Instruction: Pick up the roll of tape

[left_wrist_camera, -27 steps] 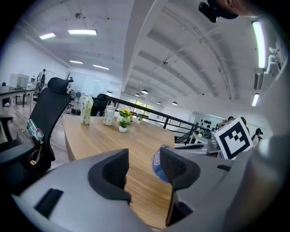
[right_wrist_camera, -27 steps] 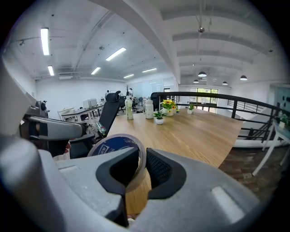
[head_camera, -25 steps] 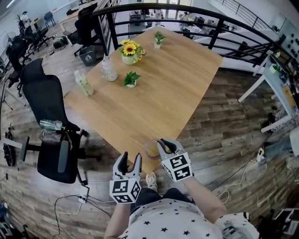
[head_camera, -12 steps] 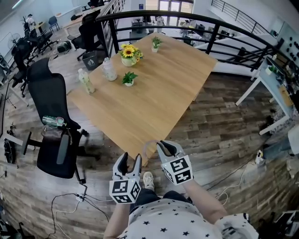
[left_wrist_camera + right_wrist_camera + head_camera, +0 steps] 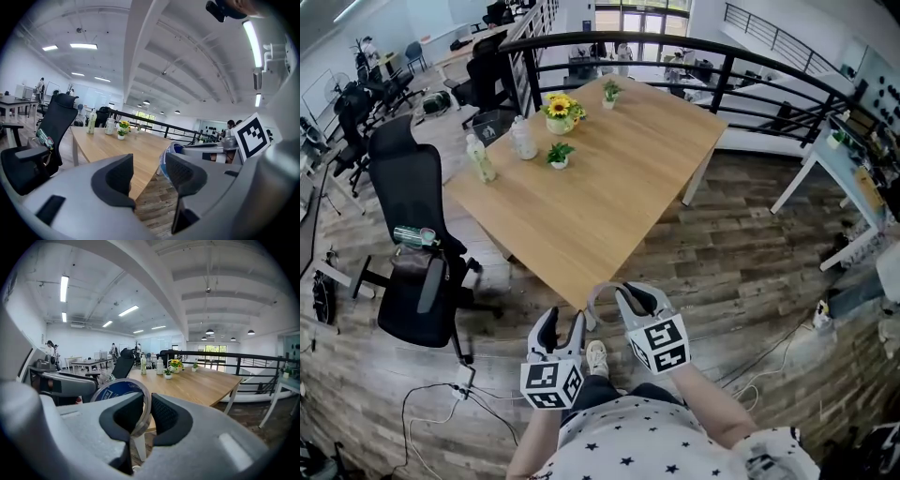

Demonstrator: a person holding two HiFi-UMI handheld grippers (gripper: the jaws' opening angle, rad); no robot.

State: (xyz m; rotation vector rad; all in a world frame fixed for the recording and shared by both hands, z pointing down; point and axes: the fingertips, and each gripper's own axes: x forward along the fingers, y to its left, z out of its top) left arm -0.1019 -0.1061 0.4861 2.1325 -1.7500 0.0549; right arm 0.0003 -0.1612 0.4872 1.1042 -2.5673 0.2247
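The roll of tape is a clear ring with a blue core label. It is clamped on its rim between the pads of my right gripper and hangs in the air just off the near corner of the wooden table. In the right gripper view the tape stands upright, with its wall pinched in the right gripper. My left gripper is lower left of it, open and empty. The left gripper view shows the left gripper with its jaws apart and the tape off to the right.
On the table's far side stand a sunflower pot, two bottles, and two small plants. A black office chair is at the left. A black railing runs behind, and cables lie on the wood floor.
Both grippers have drawn back from the table. The tape, held by the right gripper, has come from over the table's corner to just clear of it. The table looks farther away.
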